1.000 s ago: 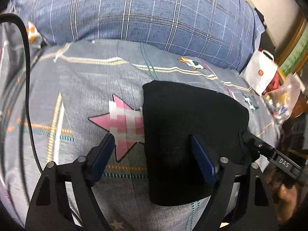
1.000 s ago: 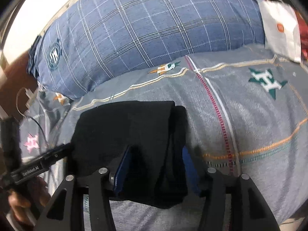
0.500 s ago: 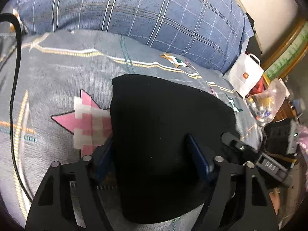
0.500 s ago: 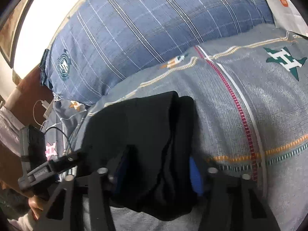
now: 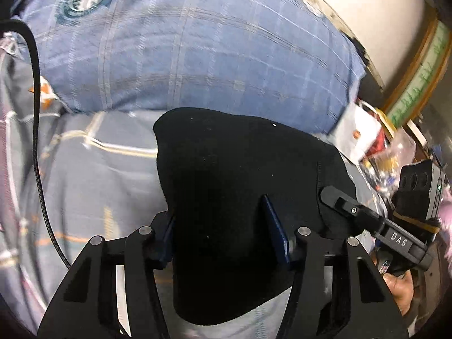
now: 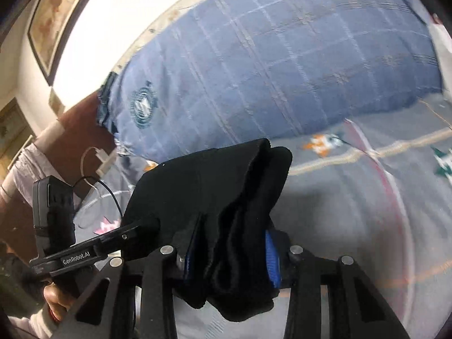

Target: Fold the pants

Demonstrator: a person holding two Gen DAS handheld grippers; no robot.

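The black pants (image 5: 240,186) are folded into a thick bundle and held up off the grey patterned bedsheet (image 5: 93,180). My left gripper (image 5: 226,234) is shut on the bundle's left end, its blue pads pressing the cloth from both sides. My right gripper (image 6: 230,257) is shut on the bundle's right end (image 6: 234,197), where the stacked fold layers show edge-on. Each gripper appears in the other's view: the right one (image 5: 373,223) and the left one (image 6: 84,254).
A large blue plaid pillow (image 5: 183,50) lies behind the pants, also in the right wrist view (image 6: 282,65). A black cable (image 5: 36,130) runs down the left side of the bed. A white paper bag (image 5: 358,135) and clutter stand at the right bed edge.
Both grippers closed on the folded pants and lifted the bundle off the sheet. The views tilted up toward the pillow and wall.
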